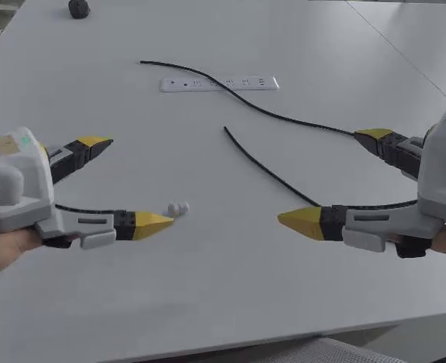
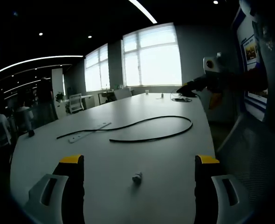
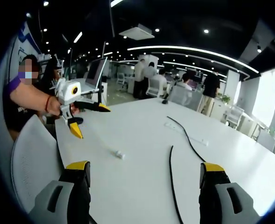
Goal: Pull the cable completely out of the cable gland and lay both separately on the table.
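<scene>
A small white cable gland (image 1: 178,207) lies alone on the white table (image 1: 230,287), apart from the cable. The long black cable (image 1: 268,172) lies loose in a loop, one end near the table's middle and the other run crossing toward the far left. My left gripper (image 1: 132,181) hovers open just left of the gland, nothing between its jaws. My right gripper (image 1: 327,176) hovers open over the cable's right part, also holding nothing. The gland (image 2: 137,177) lies ahead of the left gripper (image 2: 138,159). In the right gripper view the gland (image 3: 120,153) and cable (image 3: 172,179) lie before my right gripper (image 3: 145,165).
A white power strip (image 1: 219,83) lies at the far middle with the cable crossing it. A dark round object (image 1: 78,7) sits at the far edge. A short black line (image 1: 79,209) runs under the left gripper. People and chairs stand beyond the table.
</scene>
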The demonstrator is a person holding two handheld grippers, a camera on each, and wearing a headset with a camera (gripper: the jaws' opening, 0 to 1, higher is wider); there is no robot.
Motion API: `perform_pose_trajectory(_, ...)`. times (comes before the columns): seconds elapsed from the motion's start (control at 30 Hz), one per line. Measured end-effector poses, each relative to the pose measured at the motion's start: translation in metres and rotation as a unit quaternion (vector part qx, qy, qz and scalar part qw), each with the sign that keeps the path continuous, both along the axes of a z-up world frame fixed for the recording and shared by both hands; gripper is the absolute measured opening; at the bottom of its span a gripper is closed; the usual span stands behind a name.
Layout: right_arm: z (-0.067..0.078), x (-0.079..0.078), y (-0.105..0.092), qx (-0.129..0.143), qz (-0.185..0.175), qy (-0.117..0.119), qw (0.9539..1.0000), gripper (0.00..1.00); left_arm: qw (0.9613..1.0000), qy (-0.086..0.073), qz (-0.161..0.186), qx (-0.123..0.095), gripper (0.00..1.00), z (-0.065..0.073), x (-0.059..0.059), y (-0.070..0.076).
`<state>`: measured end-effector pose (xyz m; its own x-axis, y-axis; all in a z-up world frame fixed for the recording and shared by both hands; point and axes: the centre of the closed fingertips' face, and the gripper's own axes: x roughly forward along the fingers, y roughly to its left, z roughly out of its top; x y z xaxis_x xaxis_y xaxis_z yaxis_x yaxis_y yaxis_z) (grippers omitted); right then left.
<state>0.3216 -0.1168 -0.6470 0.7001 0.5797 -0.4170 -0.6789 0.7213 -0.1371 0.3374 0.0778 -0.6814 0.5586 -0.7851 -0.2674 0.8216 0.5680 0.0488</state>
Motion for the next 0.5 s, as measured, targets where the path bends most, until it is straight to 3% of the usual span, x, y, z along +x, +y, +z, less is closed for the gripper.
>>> perform_pose_trajectory(0.13, -0.002, -0.004, -0.002, 0.002, -0.001, 0.003, 1.0000, 0.99, 0.9999, -0.004, 0.012, -0.003, 0.99, 0.008, -0.025, 0.014)
perform_pose_trajectory(0.23, -0.003, -0.008, -0.005, 0.005, -0.004, 0.003, 1.0000, 0.99, 0.9995, 0.003, 0.030, 0.005, 0.99, 0.005, -0.043, 0.027)
perform_pose_trajectory(0.33, 0.003, -0.016, -0.001, 0.043, 0.004, -0.013, 0.9990, 0.99, 0.9982, 0.003, 0.060, -0.008, 0.99, 0.009, -0.059, 0.043)
perform_pose_trajectory(0.4, 0.006, -0.024, 0.002, 0.071, 0.015, -0.021, 0.9972, 0.99, 0.9974, -0.005, 0.071, -0.002, 0.99, 0.010, -0.064, 0.050)
perform_pose_trajectory(0.5, 0.001, -0.031, -0.003, 0.070, 0.015, -0.032, 0.9969, 0.99, 0.9955, -0.005, 0.094, -0.013, 0.99, 0.012, -0.072, 0.060)
